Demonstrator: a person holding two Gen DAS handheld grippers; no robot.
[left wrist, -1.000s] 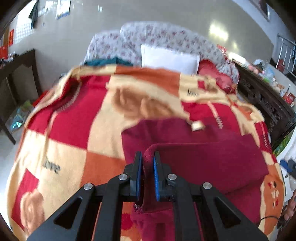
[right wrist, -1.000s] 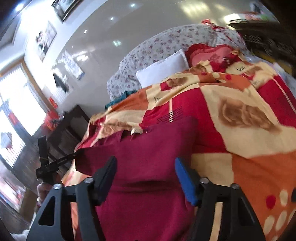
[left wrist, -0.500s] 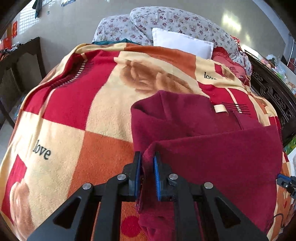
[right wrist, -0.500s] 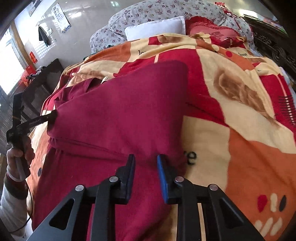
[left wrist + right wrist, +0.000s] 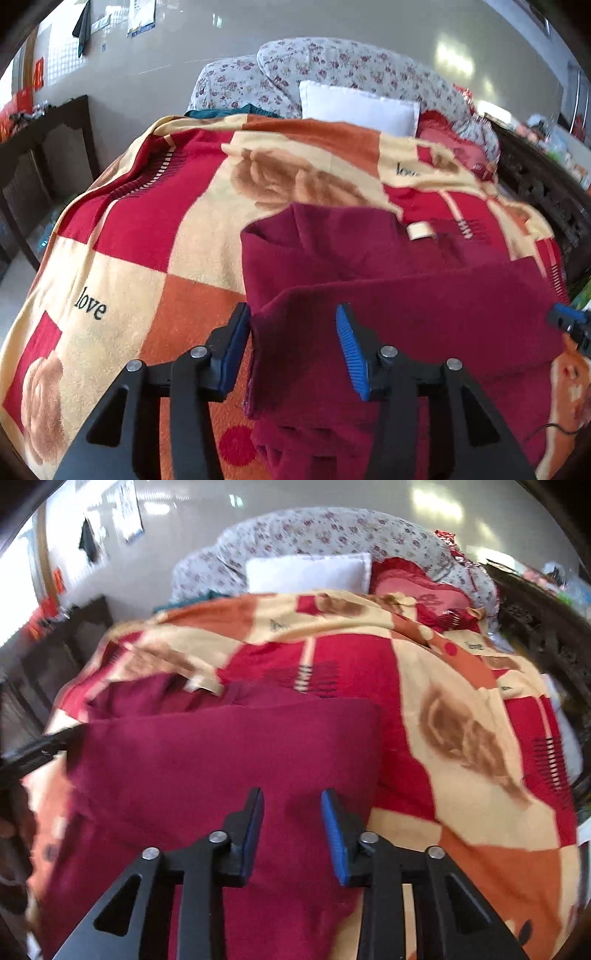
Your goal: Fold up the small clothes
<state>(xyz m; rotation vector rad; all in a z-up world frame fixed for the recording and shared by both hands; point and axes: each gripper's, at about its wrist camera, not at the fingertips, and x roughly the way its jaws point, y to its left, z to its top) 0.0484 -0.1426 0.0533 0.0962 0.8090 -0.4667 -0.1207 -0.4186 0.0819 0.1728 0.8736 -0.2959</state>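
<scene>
and there it goes: my left tool (image 5: 293, 350) has just let go. half a second ago its blue pads were pinched tight on the corner of the dark red fleece garment (image 5: 406, 295); now they stand wide apart with that corner lying loose between them, low and centre in the left view. my right tool (image 5: 291, 830) has spread as well, from a narrow gap to a clearly wider one, and it holds nothing, just hovering over the cloth at the bottom middle of its own frame.

the garment sits on the red, orange and cream patterned blanket (image 5: 147, 229) covering the bed, filling the lower right of the left view and the lower left of the right view. the folded-over layer now lies flat across the lower part, its edge running straight across mid-frame.

so i'd call this fold laid down and released. next, i reckon, comes a fresh grip for another fold, or a bit of smoothing; the near hem looks bunched.
</scene>
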